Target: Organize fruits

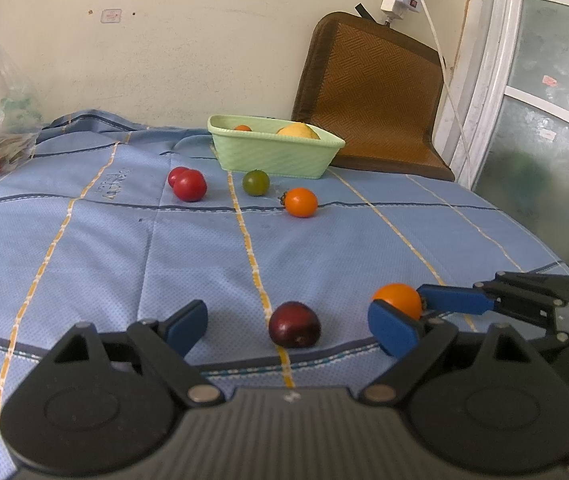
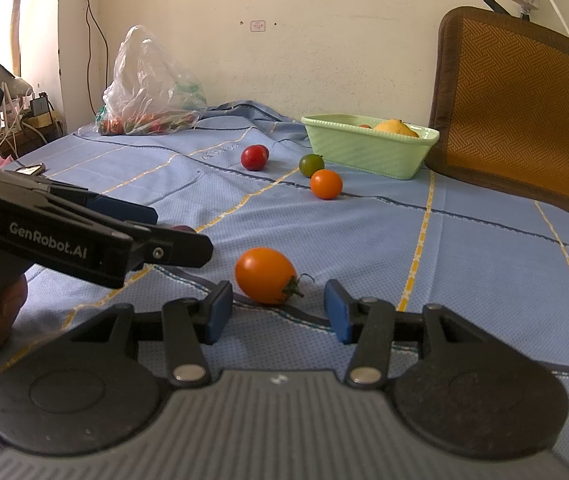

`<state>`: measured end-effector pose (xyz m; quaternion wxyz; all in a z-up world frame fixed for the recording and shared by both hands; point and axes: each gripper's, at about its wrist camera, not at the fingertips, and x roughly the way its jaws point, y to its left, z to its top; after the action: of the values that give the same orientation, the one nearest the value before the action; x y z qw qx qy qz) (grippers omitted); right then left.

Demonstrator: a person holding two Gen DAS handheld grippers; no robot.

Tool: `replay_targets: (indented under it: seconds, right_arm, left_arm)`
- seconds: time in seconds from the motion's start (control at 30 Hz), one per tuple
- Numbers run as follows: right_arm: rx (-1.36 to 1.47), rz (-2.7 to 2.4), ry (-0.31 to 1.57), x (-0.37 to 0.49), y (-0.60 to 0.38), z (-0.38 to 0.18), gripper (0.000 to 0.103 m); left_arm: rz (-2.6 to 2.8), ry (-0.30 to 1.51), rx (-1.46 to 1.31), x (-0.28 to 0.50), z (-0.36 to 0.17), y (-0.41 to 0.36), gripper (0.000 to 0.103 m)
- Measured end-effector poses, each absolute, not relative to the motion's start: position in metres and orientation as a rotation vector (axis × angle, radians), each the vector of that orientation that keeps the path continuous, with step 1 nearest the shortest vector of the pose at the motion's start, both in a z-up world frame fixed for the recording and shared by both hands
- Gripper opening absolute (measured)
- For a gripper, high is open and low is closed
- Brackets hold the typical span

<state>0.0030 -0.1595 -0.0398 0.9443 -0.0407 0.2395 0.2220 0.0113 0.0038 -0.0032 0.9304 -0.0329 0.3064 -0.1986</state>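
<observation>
Left view: left gripper (image 1: 286, 326) gaping wide around dark plum tomato (image 1: 294, 324), pads clear of it; smooth, soft, light, best pinched gently across the belly. Right view: right gripper (image 2: 278, 312) part-open, orange tomato (image 2: 265, 275) just ahead, untouched; stalk visible only here. Green basket (image 2: 364, 148) far back.

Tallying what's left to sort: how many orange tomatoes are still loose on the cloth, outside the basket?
2: one orange tomato lies between the open right gripper fingers; another sits near the green basket, beside the green tomato. None looks hidden.
</observation>
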Motion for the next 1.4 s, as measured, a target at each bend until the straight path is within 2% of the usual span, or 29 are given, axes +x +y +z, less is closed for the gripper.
replay_targets:
  seconds: [1.4]
  right_arm:
    - [-0.077, 0.451, 0.487, 0.0028, -0.1597, -0.0397, 0.054]
  left_arm:
    - [-0.425, 0.620, -0.073, 0.0097, -0.0031, 0.0034, 0.085]
